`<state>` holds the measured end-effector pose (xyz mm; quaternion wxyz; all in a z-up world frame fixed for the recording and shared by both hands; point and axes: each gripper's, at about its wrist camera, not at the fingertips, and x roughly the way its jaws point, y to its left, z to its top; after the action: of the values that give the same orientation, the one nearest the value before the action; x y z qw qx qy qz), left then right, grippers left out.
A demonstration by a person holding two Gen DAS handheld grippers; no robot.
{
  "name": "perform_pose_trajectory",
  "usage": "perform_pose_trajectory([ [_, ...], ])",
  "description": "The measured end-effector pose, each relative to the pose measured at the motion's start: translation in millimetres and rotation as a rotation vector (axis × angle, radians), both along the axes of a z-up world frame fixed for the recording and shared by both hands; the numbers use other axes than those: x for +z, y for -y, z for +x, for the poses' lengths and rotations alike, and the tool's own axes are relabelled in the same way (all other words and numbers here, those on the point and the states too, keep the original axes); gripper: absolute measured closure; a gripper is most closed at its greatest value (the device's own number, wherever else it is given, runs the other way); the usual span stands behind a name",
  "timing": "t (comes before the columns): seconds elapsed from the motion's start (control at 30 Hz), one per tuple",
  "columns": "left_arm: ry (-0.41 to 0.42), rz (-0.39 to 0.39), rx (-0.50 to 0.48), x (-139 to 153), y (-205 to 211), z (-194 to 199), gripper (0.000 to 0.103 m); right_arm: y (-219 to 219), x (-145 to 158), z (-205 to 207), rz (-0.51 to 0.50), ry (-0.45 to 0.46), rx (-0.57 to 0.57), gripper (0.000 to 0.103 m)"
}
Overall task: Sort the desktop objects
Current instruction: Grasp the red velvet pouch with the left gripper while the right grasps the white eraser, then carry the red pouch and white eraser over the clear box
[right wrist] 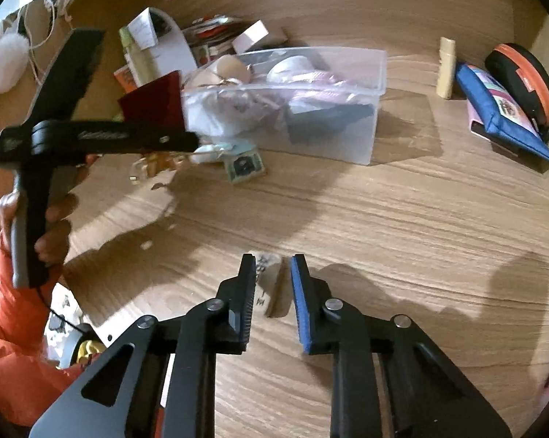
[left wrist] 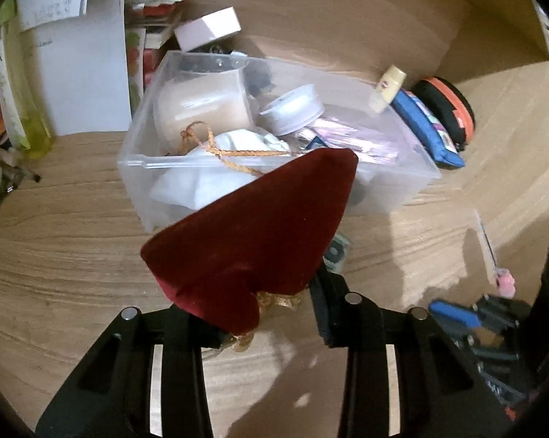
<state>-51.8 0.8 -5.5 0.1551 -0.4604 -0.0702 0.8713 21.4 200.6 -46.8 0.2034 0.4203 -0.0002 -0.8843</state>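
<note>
- Left gripper (left wrist: 263,314): raised off the wooden desk (right wrist: 384,219), jaws spread apart with a dark red velvet pouch (left wrist: 252,233) between them; whether they actually grip it, cannot tell.
- Pouch hangs just in front of the clear plastic bin (left wrist: 274,182), which sits toward the desk's far edge, partly filled.
- Right gripper (right wrist: 272,284): low over the near edge, jaws spread, straddling a small paper slip (right wrist: 269,284) lying on the wood.

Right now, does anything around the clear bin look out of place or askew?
Yes. A small pink box sits tilted on the back rim of the clear bin, not inside. The red velvet pouch hangs from the left gripper, not yet binned. A small printed packet lies loose beside the bin.
</note>
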Motion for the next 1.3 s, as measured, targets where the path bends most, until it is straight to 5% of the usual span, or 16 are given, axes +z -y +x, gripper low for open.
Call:
perform_pose_trajectory([
  [0.33, -0.028, -0.007, -0.015, 14, 1, 21, 0.067, 2, -7, -2, 0.001, 0.043, 0.043, 0.082],
  [0.5, -0.056, 0.002, -0.017, 26, 8, 26, 0.067, 9, -12, 1, 0.032, 0.043, 0.058, 0.065],
  [0.67, -0.091, 0.008, -0.014, 40, 10, 25, 0.067, 23, -15, 2, 0.111, -0.002, 0.037, 0.066],
  [0.77, -0.111, 0.013, -0.005, 48, 12, 23, 0.067, 27, -14, 1, 0.159, -0.023, 0.005, 0.080],
  [1.3, -0.199, 0.046, -0.010, 82, 4, 9, 0.067, 23, 46, -21, 0.111, -0.198, -0.031, 0.080],
])
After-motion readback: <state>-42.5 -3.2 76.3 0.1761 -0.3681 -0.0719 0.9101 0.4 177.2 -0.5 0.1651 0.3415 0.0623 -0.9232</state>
